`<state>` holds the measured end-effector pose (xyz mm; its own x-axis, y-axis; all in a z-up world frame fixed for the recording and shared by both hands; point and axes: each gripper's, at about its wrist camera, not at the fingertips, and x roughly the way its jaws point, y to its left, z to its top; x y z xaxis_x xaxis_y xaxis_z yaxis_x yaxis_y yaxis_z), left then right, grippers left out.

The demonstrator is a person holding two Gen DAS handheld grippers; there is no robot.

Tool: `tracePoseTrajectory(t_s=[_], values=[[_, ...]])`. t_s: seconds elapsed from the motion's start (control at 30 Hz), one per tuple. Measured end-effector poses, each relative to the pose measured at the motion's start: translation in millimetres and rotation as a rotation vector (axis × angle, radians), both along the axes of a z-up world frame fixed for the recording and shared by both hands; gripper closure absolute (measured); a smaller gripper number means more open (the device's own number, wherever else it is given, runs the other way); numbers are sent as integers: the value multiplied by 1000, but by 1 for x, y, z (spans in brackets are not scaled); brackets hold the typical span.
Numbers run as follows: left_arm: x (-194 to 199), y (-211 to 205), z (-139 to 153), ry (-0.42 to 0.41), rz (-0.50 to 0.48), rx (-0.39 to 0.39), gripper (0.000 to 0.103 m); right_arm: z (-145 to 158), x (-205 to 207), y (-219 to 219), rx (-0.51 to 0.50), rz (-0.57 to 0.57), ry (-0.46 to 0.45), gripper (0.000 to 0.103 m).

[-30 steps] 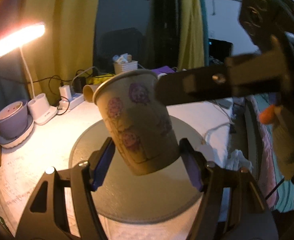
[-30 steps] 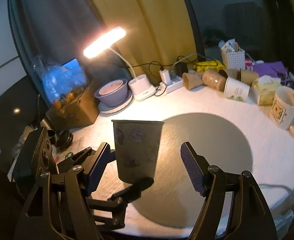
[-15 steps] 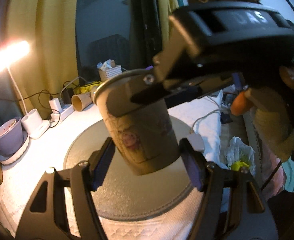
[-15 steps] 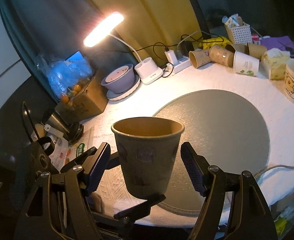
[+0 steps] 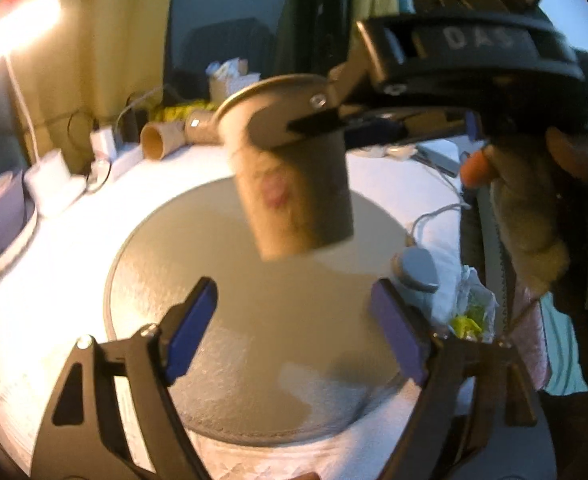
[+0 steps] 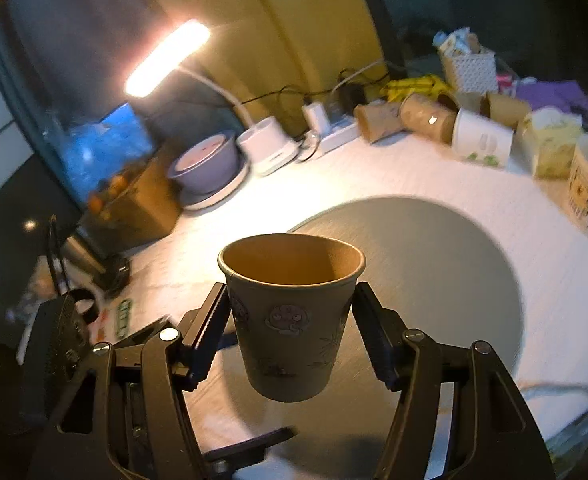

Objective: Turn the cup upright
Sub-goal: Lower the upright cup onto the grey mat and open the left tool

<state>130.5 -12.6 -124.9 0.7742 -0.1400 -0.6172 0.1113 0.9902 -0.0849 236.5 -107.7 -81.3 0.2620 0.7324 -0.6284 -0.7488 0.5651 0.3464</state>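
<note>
The right tool [image 6: 290,340] grips the paper cup [image 6: 291,316] by its sides, mouth up, held in the air above the grey round mat [image 6: 434,264], likely so it can go straight down onto its base. The left tool [image 5: 294,336] hangs spread wide and empty just short of the cup, out of the way. Further back on the surface [image 6: 374,172], spare cups [image 6: 426,118] lie beside a lit desk lamp [image 6: 166,58].

Right gripper [image 6: 290,334] fingers clasp the upright cup [image 6: 291,316].
</note>
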Motion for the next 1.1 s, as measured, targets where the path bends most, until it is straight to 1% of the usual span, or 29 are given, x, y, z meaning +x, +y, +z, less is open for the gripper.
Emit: tracePoseTrajectory(t_s=[0.1, 0.23, 0.33, 0.43, 0.6, 0.67, 0.87, 1.0, 1.1], values=[[5, 15, -4, 41, 46, -44, 22, -5, 16, 9, -37, -34, -59, 37], [10, 35, -6, 66, 103, -86, 22, -18, 38, 23, -95, -66, -147, 37], [15, 52, -9, 89, 156, -112, 22, -25, 48, 29, -101, -73, -178, 37], [19, 63, -10, 110, 194, -129, 22, -30, 56, 38, -118, -80, -235, 37], [21, 76, -9, 111, 250, -146, 22, -37, 60, 46, -119, -102, -320, 37], [21, 79, -9, 113, 266, -158, 22, -41, 57, 47, -124, -104, -338, 37], [22, 86, -12, 130, 296, -187, 22, -52, 49, 40, -134, -125, -345, 37], [17, 84, -11, 126, 300, -189, 22, -54, 39, 34, -133, -142, -355, 36], [12, 84, -9, 122, 307, -189, 22, -56, 34, 31, -148, -149, -345, 36]])
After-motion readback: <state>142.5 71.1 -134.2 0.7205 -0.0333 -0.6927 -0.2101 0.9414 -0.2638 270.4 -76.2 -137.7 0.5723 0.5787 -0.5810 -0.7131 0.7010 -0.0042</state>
